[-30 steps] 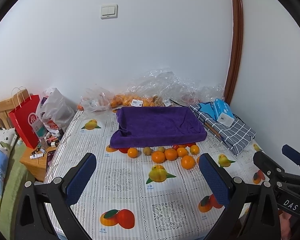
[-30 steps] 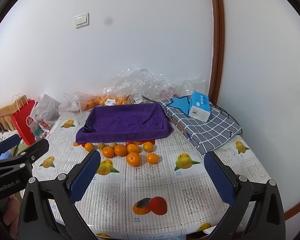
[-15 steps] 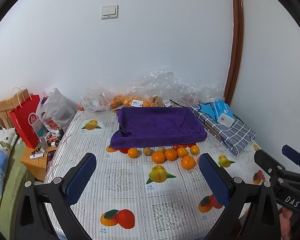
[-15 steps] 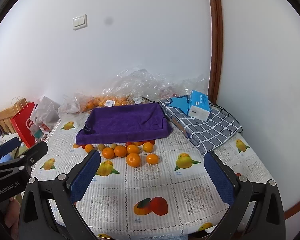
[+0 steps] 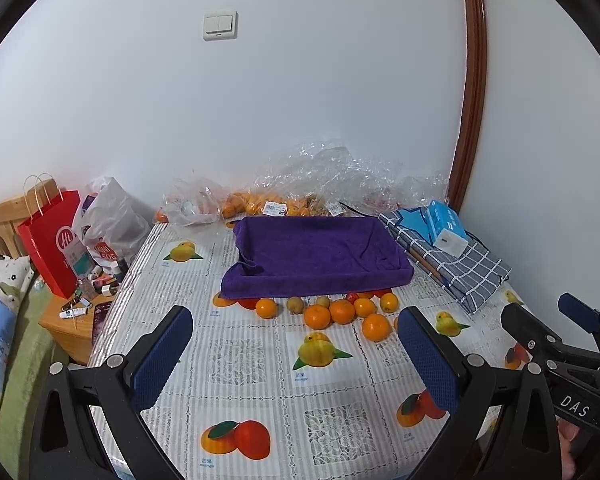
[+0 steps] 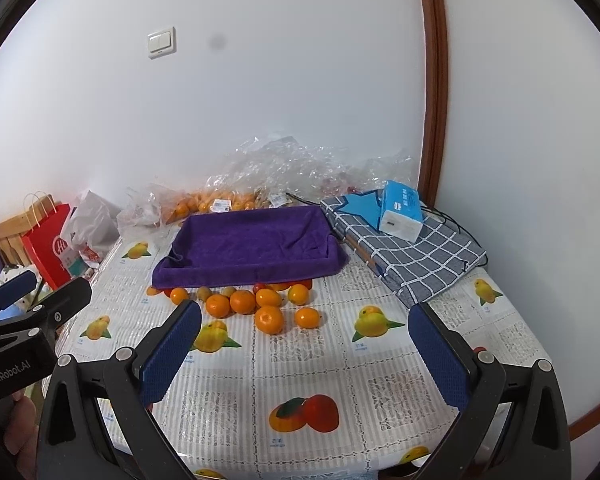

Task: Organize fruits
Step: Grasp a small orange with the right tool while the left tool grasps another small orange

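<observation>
Purple towel (image 5: 320, 258): beyond both grippers, empty.
Oranges (image 6: 256, 304): ahead of the fingers, beside the towel.
Left gripper (image 5: 296, 354): fingers spread, empty.
Right gripper (image 6: 304, 348): fingers spread, empty.

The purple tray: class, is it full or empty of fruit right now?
Empty. The purple tray shows only bare cloth inside in both views; the loose oranges lie on the tablecloth in front of it.

The left gripper (image 5: 296, 346) is held level with its blue-padded fingers (image 5: 162, 356) spread wide, nothing between them. The right gripper (image 6: 306, 348) sits just beside it on the right, equally wide open and empty, and each shows at the edge of the other's view.
</observation>
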